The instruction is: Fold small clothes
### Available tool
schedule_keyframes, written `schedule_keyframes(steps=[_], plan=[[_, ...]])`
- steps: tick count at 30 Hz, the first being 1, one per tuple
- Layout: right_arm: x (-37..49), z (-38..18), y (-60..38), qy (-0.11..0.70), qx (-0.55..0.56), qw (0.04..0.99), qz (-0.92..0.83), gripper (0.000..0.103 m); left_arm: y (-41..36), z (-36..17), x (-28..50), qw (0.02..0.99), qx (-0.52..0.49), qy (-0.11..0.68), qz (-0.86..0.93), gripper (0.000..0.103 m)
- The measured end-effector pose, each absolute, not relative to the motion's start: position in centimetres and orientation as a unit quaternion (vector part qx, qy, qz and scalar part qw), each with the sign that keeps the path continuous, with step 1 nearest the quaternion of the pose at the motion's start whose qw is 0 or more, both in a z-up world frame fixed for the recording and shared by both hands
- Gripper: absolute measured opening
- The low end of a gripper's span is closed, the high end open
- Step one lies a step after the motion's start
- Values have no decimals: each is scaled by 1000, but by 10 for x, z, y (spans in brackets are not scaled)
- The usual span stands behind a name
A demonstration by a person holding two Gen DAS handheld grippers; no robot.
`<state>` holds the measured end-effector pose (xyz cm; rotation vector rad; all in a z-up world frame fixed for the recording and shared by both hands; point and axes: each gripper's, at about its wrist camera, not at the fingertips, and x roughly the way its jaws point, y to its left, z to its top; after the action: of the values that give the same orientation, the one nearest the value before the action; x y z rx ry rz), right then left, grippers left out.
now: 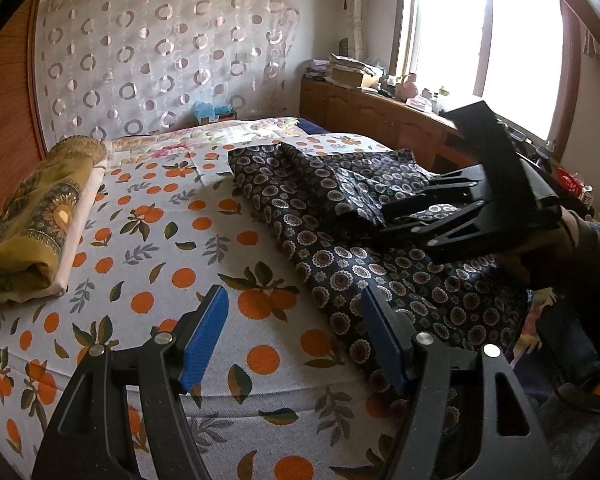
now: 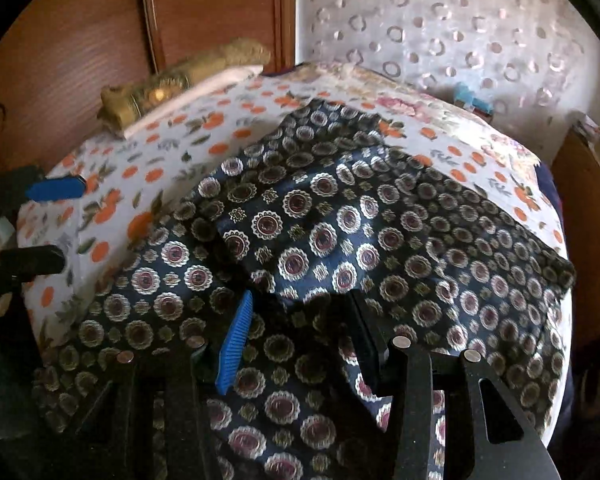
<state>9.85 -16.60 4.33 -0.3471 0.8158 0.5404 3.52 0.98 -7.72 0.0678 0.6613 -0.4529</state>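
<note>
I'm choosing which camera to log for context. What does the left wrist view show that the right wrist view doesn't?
Only the left wrist view: the bright window, the cluttered wooden cabinet beneath it, and the whole right claw over the cloth. Only the right wrist view: a close look at the dark patterned garment between that claw's open blue pads. Both: the garment, the orange-print bedspread, the folded olive cloth and the open left claw.

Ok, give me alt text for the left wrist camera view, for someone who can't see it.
Open left gripper with blue-padded fingers hovers over an orange-print bedspread, beside a rumpled dark navy medallion-print garment. The black right gripper reaches over that garment; a folded olive cloth lies far left.
</note>
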Motion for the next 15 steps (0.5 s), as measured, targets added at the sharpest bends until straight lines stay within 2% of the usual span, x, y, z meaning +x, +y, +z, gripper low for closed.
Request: schedule_keyframes(steps=[8, 10, 11, 12, 15], plan=[[111, 34, -154, 380, -182, 870, 255, 49, 9, -77, 33, 920, 34, 323, -221, 69], [111, 29, -153, 376, -185, 871, 256, 33, 9, -76, 33, 920, 33, 322, -221, 69], [111, 30, -153, 374, -188, 873, 251, 20, 9, -75, 33, 920, 34, 321, -221, 69], [110, 28, -153, 374, -190, 874, 246, 12, 9, -75, 33, 921, 34, 320, -220, 69], [111, 34, -158, 367, -177, 881, 242, 6, 9, -74, 33, 921, 33, 320, -220, 69]])
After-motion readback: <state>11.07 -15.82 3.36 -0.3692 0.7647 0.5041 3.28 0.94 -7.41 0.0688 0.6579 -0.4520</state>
